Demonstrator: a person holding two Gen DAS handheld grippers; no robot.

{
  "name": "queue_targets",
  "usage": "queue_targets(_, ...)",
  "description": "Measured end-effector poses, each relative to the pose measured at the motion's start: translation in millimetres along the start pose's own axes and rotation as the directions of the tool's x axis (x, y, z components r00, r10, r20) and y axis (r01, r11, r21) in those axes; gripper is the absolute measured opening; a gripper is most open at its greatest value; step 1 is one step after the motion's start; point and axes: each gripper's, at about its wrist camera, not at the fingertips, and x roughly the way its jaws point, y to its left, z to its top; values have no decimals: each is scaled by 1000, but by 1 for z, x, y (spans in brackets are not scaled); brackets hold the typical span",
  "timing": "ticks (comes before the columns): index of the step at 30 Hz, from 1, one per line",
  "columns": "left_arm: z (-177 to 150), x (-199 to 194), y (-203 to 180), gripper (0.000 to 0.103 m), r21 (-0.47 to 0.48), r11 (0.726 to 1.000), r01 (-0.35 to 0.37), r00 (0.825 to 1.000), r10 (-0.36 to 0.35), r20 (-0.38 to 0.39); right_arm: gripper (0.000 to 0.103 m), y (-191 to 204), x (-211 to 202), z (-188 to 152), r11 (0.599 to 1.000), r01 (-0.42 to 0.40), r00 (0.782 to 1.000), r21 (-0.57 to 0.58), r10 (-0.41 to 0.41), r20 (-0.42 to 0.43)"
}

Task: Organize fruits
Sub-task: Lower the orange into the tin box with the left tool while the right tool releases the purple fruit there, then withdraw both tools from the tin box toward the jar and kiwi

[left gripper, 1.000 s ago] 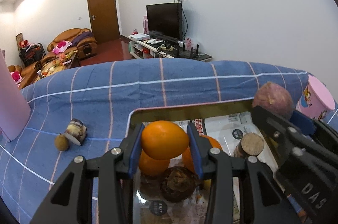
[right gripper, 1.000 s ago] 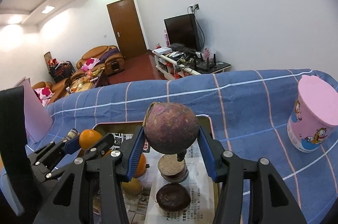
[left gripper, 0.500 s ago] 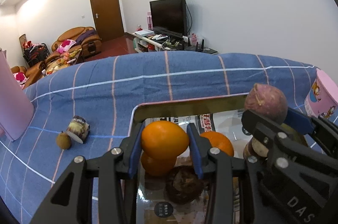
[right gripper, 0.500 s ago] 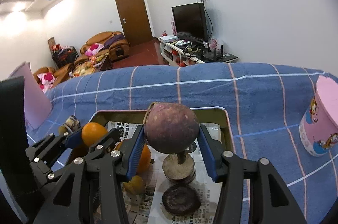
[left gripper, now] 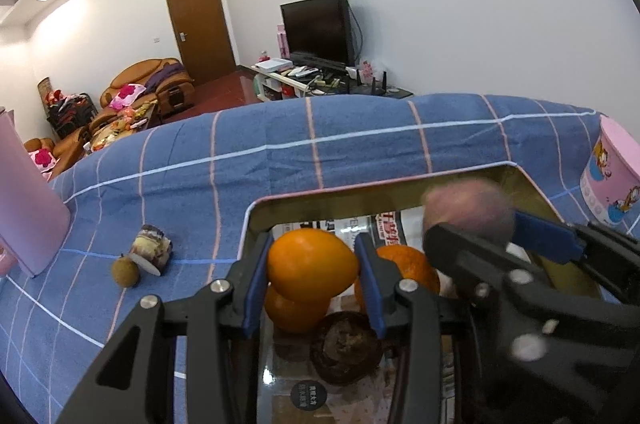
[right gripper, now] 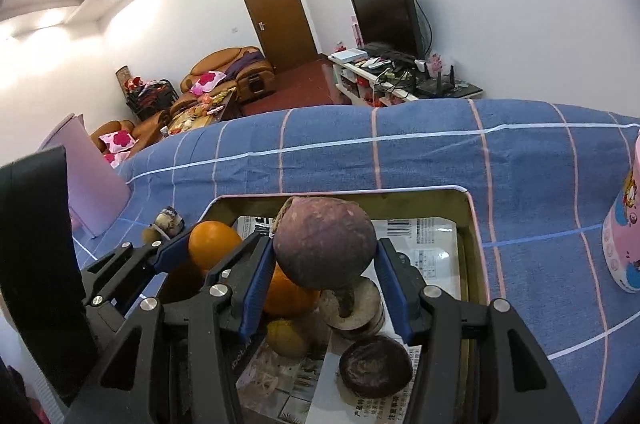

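My left gripper [left gripper: 313, 244] has an orange [left gripper: 312, 264] between its blue pads above the left part of the paper-lined metal tray [left gripper: 360, 188]. Its jaws are opening, though the pads still touch the orange. My right gripper [right gripper: 325, 252] is shut on a round purple fruit [right gripper: 324, 240] over the tray's middle. In the left wrist view the purple fruit [left gripper: 468, 208] shows blurred at the right. Two more oranges [left gripper: 404, 272] and a dark brown fruit [left gripper: 346, 348] lie in the tray. A cut round piece [right gripper: 352, 308] and a small yellow fruit [right gripper: 286, 338] lie there too.
A blue checked cloth [left gripper: 360, 140] covers the table. On it, left of the tray, lie a small brown fruit [left gripper: 125, 271] and a small jar [left gripper: 152, 250]. A pink box [left gripper: 28, 200] stands far left. A pink cartoon cup [right gripper: 628, 236] stands at the right.
The right gripper with the purple fruit has tipped downward and shifted left over the tray, closer to the left gripper. The left gripper with the orange has barely moved.
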Motion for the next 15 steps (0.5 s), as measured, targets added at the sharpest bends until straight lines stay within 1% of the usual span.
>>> queue_targets(1,0,-1,1,46,-10,1000,5,1000,-5,0,54,-4,-3,0,1000,-15,1000,20,15,12)
queue_targets(2,1,-1,1,50,-15,1000,7,1000,-7,1,54,-6,-5,1,999,-22,999,36,21,24)
queue_targets(3,1,-2,2,58,-20,1000,6,1000,-5,5,54,-9,-11,2,998,-32,998,53,30,48)
queue_targets(4,1,-4,3,61,-25,1000,5,1000,-5,11,54,-11,-14,3,997,-40,997,61,35,67)
queue_targets(5,1,-6,4,67,-30,999,19,1000,-18,15,55,-13,-19,3,997,-43,995,71,36,93)
queue_targets(7,3,-9,6,83,-50,997,53,998,-52,23,57,-16,-29,3,995,-38,991,92,25,135)
queue_targets(8,3,-12,7,98,-62,997,55,998,-53,29,61,-18,-32,3,994,-30,989,104,14,150)
queue_targets(9,4,-14,8,103,-73,996,49,998,-46,41,63,-20,-36,3,993,-18,986,119,-2,168)
queue_targets(10,4,-18,10,103,-88,995,37,997,-31,67,63,-23,-40,2,991,-5,982,135,-20,187)
queue_targets(12,5,-22,14,103,-98,995,34,996,-25,88,64,-26,-46,0,987,18,974,157,-53,220)
queue_targets(15,5,-21,18,103,-123,991,44,996,-34,84,64,-29,-52,-4,982,57,962,177,-102,253)
